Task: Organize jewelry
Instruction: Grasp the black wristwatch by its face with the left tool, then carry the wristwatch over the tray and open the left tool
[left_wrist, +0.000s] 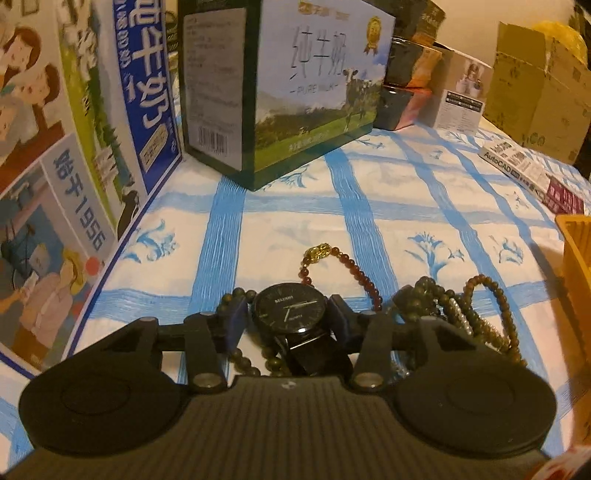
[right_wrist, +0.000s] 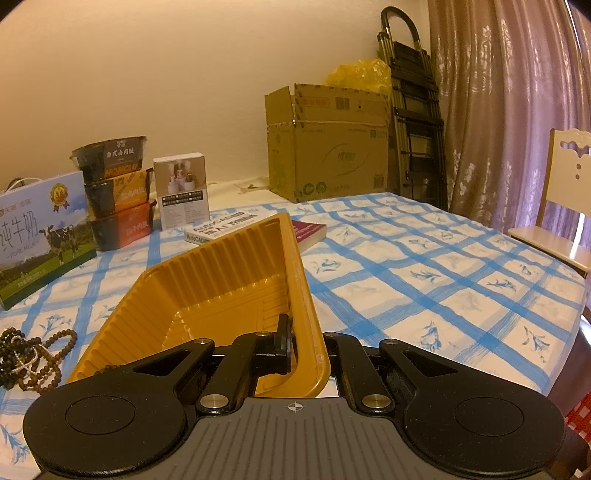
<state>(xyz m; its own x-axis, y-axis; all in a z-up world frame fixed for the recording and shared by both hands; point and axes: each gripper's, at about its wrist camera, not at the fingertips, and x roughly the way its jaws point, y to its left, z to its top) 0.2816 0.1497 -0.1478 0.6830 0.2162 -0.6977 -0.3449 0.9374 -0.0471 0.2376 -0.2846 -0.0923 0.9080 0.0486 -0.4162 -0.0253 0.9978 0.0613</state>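
A black wristwatch (left_wrist: 291, 314) lies on the blue-checked tablecloth (left_wrist: 280, 229), on top of dark bead strands. My left gripper (left_wrist: 288, 306) has a pad pressed against each side of the watch case. Just beyond the watch lies a red bead bracelet with a gold charm (left_wrist: 343, 266), and to its right is a pile of brown and dark bead strands (left_wrist: 443, 306). In the right wrist view, my right gripper (right_wrist: 308, 339) is shut on the side wall of an orange plastic tray (right_wrist: 221, 280), which it holds tilted. The bead pile (right_wrist: 33, 354) is left of the tray.
Two milk cartons (left_wrist: 314, 85) (left_wrist: 140, 92) stand close behind and to the left of the jewelry. Stacked food bowls (right_wrist: 118, 192), a small white box (right_wrist: 183, 188), books (right_wrist: 221, 229) and a cardboard box (right_wrist: 325, 147) line the far side. A chair (right_wrist: 565, 206) stands at the right.
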